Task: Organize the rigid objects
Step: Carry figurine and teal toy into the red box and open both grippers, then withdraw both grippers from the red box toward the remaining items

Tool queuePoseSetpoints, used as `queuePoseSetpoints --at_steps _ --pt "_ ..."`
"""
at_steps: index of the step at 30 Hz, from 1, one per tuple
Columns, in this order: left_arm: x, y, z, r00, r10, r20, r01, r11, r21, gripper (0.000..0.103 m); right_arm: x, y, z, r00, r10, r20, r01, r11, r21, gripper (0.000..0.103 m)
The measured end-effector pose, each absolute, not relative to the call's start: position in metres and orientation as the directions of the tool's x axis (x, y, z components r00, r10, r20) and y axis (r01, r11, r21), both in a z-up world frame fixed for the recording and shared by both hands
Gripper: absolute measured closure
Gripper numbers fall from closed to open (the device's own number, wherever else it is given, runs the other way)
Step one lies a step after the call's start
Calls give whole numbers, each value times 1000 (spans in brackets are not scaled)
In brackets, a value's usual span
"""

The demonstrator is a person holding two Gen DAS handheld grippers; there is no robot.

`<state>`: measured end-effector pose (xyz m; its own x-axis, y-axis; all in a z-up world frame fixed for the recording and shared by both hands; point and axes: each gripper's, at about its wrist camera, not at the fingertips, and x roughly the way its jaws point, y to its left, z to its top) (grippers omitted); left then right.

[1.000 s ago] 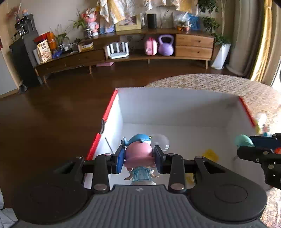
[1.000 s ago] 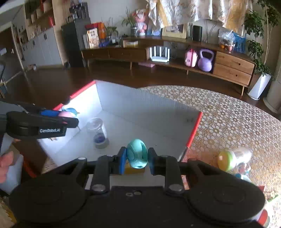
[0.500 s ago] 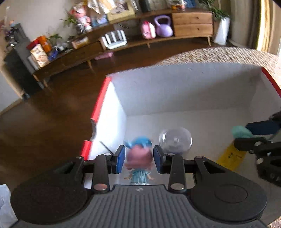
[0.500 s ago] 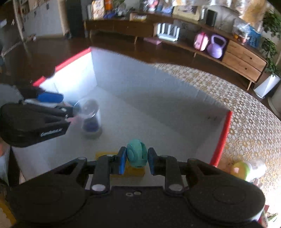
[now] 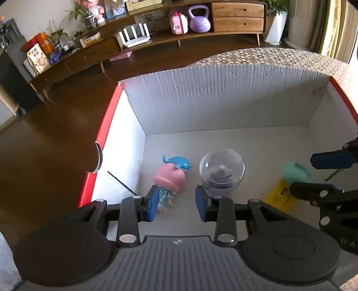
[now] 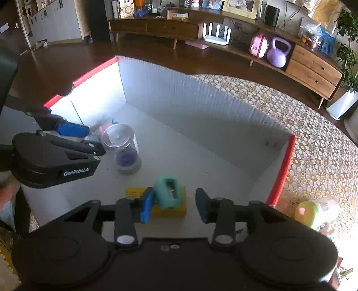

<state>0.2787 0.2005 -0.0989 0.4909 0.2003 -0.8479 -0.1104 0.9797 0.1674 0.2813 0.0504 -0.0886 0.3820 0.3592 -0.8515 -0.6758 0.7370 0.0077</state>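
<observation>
Both grippers reach down into a white box with a red rim (image 5: 105, 125). My left gripper (image 5: 177, 206) stands open: the pink-haired doll with a blue dolphin (image 5: 170, 179) leans on the box floor just past the fingertips. Its dress touches the left pad, and bare floor shows between it and the right pad. My right gripper (image 6: 174, 208) has its jaws opening. The teal egg-shaped toy (image 6: 167, 194) lies between them on a yellow block (image 6: 176, 211), close to the left pad and apart from the right pad. A clear jar with a purple thing inside (image 5: 221, 170) stands beside the doll.
The box rests on a table with a lace-patterned cloth (image 6: 317, 156). A yellow-green bottle (image 6: 313, 212) lies on the cloth right of the box. A person's hand (image 6: 6, 194) shows at the left edge. A wooden sideboard (image 5: 237, 18) lines the far wall.
Both grippers have sunk deeper into the box. The right jaws have spread off the teal toy, which now lies on the yellow block. The doll's head has left the left pads.
</observation>
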Motion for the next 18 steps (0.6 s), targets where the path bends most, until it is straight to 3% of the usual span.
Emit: queuePoseSetpoints --at_steps 18 --pt "236 172 -45 610 186 -771 -122 983 140 67 240 4 -34 422 471 -774 -663 743 91 53"
